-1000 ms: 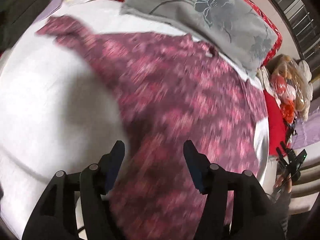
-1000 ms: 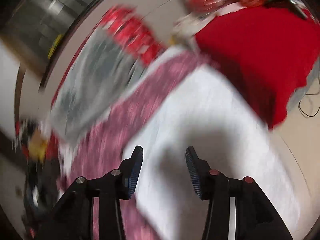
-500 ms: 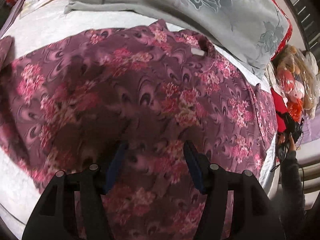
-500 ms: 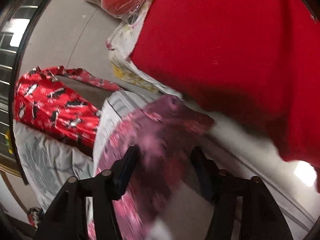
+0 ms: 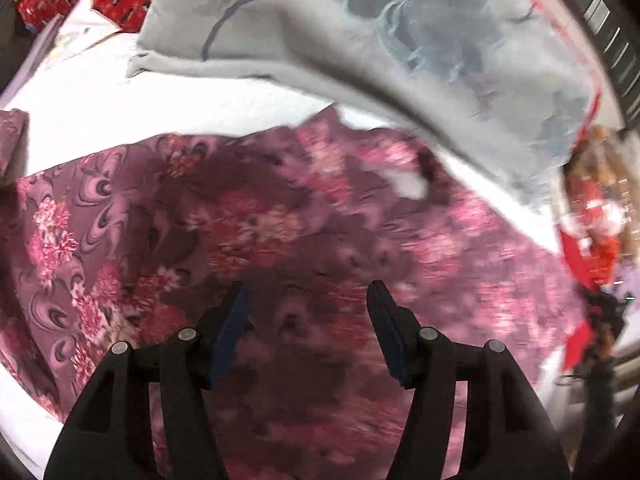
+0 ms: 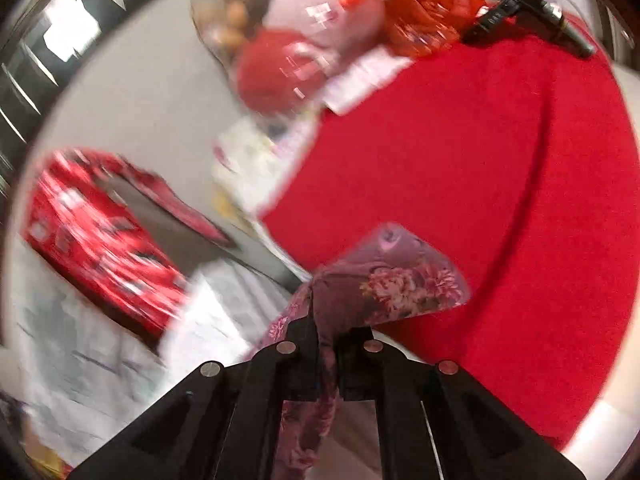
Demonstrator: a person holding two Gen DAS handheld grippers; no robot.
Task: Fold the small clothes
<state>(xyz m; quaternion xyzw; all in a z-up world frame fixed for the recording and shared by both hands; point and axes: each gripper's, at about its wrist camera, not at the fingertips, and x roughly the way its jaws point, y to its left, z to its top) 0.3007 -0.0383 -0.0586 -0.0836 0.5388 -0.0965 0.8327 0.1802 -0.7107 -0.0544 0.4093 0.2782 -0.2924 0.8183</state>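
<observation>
A purple floral shirt (image 5: 248, 232) lies spread on a white bed sheet (image 5: 120, 116), its collar with a white label toward the far right. My left gripper (image 5: 308, 312) is open, hovering just above the shirt's middle with nothing between the fingers. My right gripper (image 6: 326, 336) is shut on a corner of the floral shirt (image 6: 400, 280); the pinched cloth sticks up past the fingertips and hangs down between the fingers, above the bed's edge.
A grey flowered pillow (image 5: 380, 28) lies just beyond the shirt. A red blanket (image 6: 480, 200) fills the right side of the right wrist view. A red patterned cushion (image 6: 100, 240) and a plastic-wrapped toy (image 6: 300, 40) sit by the wall.
My right gripper has closed on the shirt's corner and lifted it. My left gripper has moved forward over the shirt toward the collar and stays open.
</observation>
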